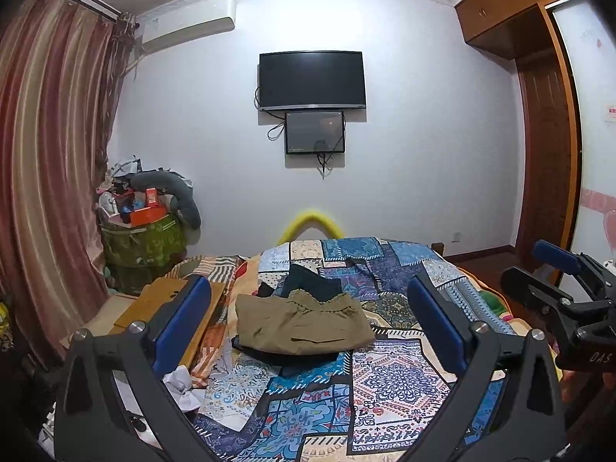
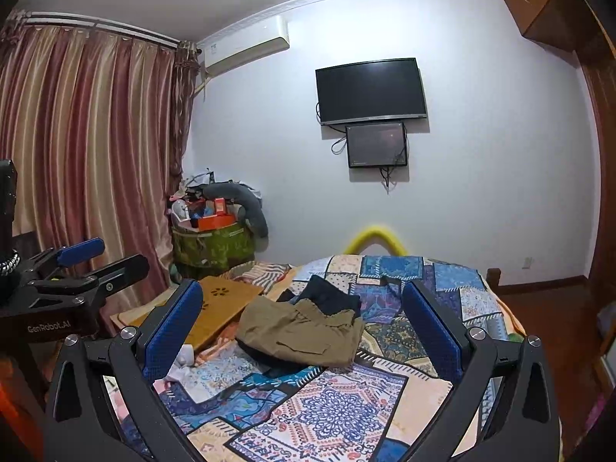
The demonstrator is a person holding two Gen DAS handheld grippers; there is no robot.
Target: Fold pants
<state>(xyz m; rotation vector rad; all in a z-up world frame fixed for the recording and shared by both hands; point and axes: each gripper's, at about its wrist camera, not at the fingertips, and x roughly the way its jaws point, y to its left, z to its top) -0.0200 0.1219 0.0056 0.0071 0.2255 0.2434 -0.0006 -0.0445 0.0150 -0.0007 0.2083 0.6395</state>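
Note:
Folded khaki pants lie on the patchwork bedspread, on top of a dark garment that sticks out behind and under them. They also show in the right wrist view. My left gripper is open and empty, held above the bed short of the pants. My right gripper is open and empty too, at a similar distance. Each gripper shows at the edge of the other's view, the right one and the left one.
A wooden lap board lies on the bed's left side, with crumpled white paper near it. A green hamper piled with clutter stands by the curtain. A TV hangs on the far wall. A wardrobe stands at right.

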